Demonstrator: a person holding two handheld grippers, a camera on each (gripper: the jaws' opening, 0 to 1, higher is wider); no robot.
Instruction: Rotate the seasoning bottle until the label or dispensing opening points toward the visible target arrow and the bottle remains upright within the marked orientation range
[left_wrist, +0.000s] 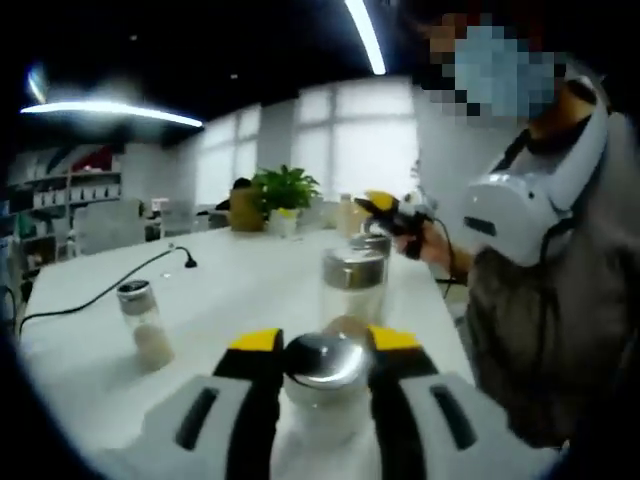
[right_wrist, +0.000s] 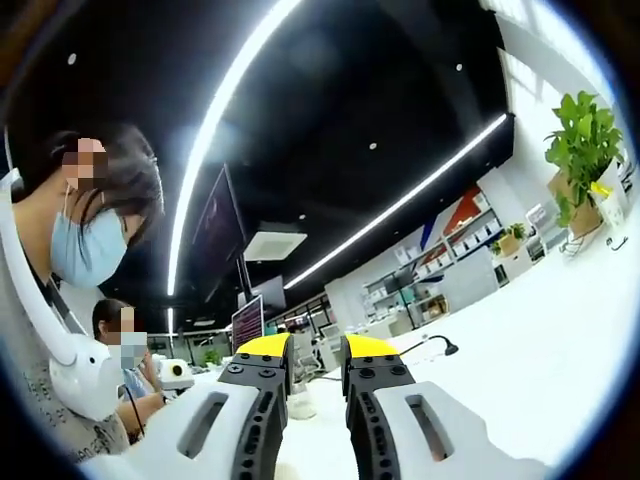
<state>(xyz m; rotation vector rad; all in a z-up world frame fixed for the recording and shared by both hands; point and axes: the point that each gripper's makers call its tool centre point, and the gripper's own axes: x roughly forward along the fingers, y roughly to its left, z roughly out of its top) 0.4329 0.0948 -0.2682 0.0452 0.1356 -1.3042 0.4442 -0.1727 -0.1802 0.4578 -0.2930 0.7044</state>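
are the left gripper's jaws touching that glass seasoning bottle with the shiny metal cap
Touching. In the left gripper view, the left gripper has its yellow-tipped black jaws pressed against both sides of the glass seasoning bottle with the shiny metal cap, no gap showing.

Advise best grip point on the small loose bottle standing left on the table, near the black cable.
Grip the small bottle across its clear round body just under the metal cap, jaws level, coming in from the near table edge. It stands upright, apart from the other bottles; the black cable lies behind it, so the near side looks freest.
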